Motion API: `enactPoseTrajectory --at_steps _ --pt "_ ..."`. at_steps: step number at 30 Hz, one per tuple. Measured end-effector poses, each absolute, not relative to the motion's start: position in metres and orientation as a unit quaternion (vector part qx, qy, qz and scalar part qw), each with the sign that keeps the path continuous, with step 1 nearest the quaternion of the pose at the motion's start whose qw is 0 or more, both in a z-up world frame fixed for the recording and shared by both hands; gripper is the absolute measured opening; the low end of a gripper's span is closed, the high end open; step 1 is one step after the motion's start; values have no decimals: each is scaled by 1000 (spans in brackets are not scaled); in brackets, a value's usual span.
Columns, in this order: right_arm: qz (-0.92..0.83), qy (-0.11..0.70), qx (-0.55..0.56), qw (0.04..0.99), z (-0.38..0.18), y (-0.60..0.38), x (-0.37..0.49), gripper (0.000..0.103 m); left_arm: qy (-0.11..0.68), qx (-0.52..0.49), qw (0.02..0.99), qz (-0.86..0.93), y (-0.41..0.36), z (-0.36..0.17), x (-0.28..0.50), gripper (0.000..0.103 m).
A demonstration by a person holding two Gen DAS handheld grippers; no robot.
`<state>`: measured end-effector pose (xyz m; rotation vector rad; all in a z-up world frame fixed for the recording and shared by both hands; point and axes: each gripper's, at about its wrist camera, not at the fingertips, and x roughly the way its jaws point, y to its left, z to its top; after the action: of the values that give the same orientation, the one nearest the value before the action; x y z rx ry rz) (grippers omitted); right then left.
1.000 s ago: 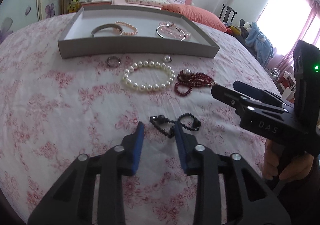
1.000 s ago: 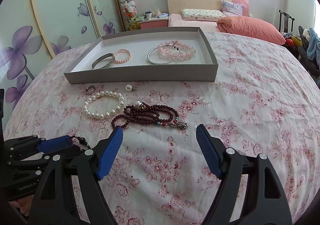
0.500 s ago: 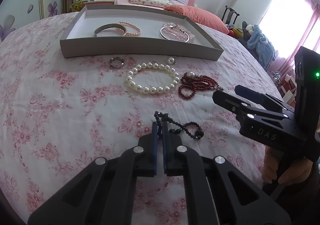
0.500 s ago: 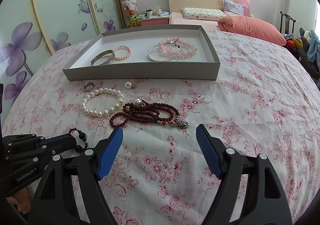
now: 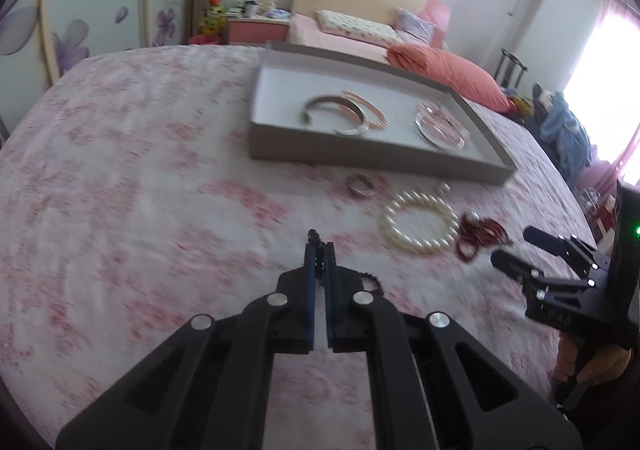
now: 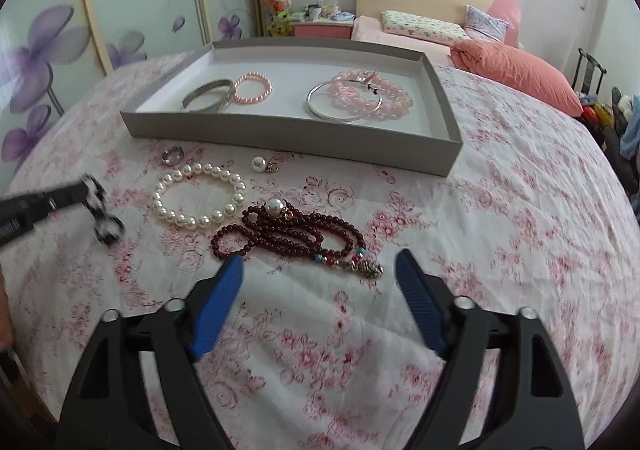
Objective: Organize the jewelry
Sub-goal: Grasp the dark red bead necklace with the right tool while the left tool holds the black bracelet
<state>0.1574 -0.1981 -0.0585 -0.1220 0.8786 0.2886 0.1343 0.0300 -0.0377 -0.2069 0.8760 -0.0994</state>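
Covering bed (image 6: 500, 234), pink floral sheet (image 5: 140, 209)

Left tool (image 5: 319, 250) clamped, right tool (image 6: 320, 270) opening

The left black plastic gripper (image 5: 319, 250) has thin blue pads and round silver screws. The right black plastic gripper (image 6: 320, 274) has ridged blue pads (image 6: 218, 300), silver screws and a small green light.
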Motion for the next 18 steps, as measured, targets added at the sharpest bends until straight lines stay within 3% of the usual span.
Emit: enactPoseTrajectory --at_steps 4,14,15,18 --pt "142 428 -87 888 -61 -190 167 90 418 -104 902 -37 41 -34 136 5" --pt "148 423 -104 888 -62 -179 182 92 422 -109 900 -30 49 -39 139 5" --pt "153 424 -104 887 -63 -177 182 91 422 -110 900 -30 49 -38 140 5" --pt "172 428 -88 883 -67 -177 182 75 422 -109 899 -30 50 -39 140 5"
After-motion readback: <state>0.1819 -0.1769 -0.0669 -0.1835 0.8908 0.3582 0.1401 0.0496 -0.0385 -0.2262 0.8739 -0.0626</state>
